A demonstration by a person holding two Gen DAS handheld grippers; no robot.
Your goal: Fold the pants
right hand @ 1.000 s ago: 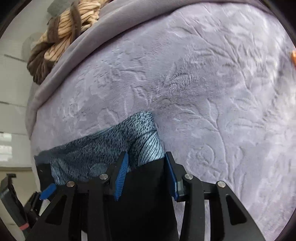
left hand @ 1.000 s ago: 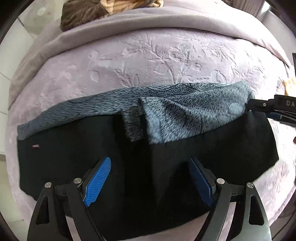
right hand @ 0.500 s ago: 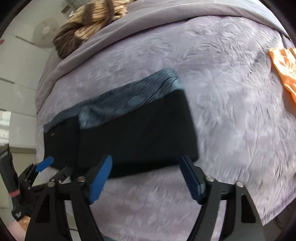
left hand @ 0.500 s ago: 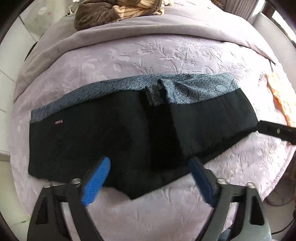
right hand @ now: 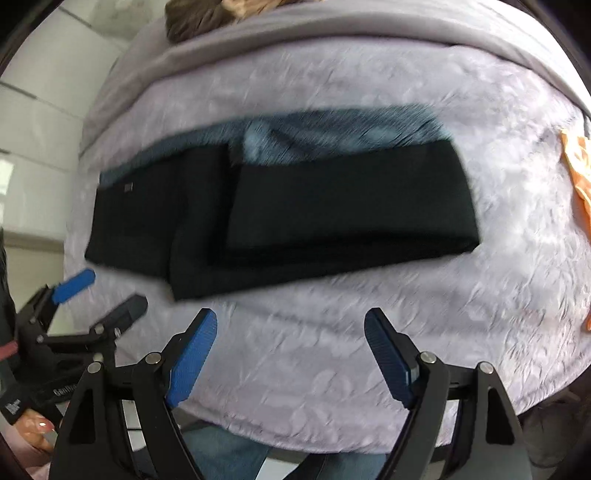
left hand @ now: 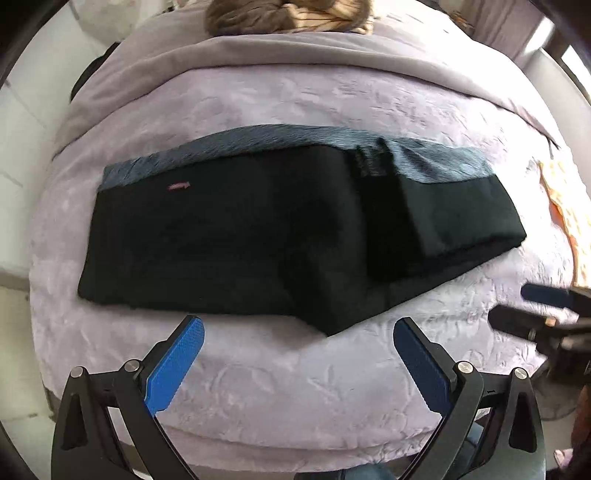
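Both grippers point steeply down over the bed's near edge, clear of the pants. Left gripper fingers wide, empty. Right gripper fingers opening, nothing between.

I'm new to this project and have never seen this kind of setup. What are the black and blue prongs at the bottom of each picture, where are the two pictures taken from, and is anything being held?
The prongs are hand-held grippers, one in each of a person's hands, each with a wide-angle camera looking along its two blue-padded fingers. One picture is from the left gripper, the other from the right gripper; each also shows the other at its edge. On the lilac bedspread lie black pants with a grey patterned band, folded lengthwise. An orange cloth lies at the right edge, and a brown striped bundle at the far end. Nothing is held: the left jaws stand wide open, the right jaws are opening, both empty above the bed.
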